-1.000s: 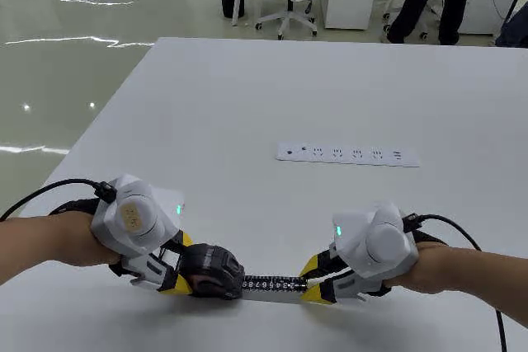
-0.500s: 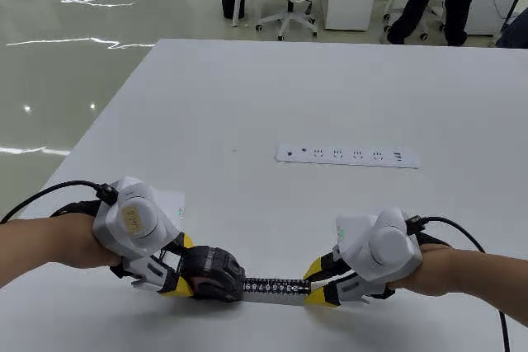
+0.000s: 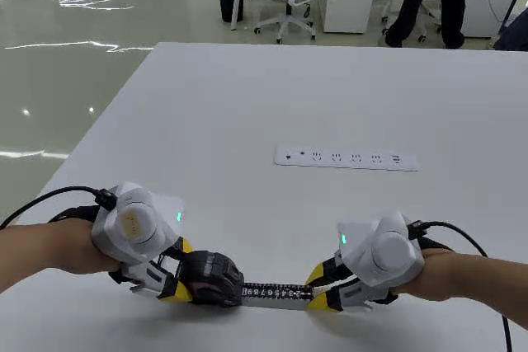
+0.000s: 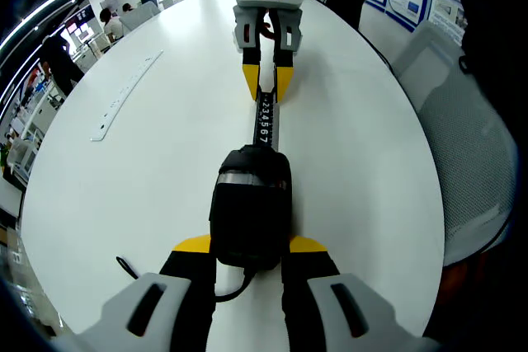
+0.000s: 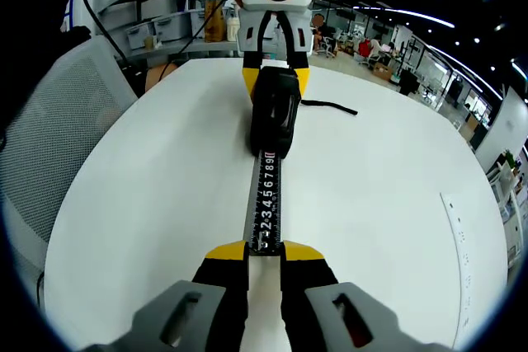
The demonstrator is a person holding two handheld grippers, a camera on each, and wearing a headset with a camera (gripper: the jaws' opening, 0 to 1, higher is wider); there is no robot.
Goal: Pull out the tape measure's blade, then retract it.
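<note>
Fingers [image 4: 195,246] of the left gripper [image 4: 252,246] are clamped on the flanks of the tape measure [image 4: 250,204], a black case resting on the tabletop [image 3: 330,96] at its near edge, close to the person. The right gripper [image 5: 264,251] has its fingers [image 5: 227,251] pinched narrow on the free end of the blade [image 5: 266,199], of which only a short stretch is out, printed face up and lying low over the surface.

The pull looks to be under way. To do it well, the right gripper should travel straight away from the case along the blade's own line, level with the tabletop and with no twist, while the left gripper pins the case so it cannot slide or yaw. For the return, walking the tip back is probably safer than letting it snap home.

The blade's long axis runs between the two grippers, parallel to the near edge and roughly parallel to the power strip [image 3: 346,157] farther up. The case's mouth faces the person's right, and the tip points that way.
</note>
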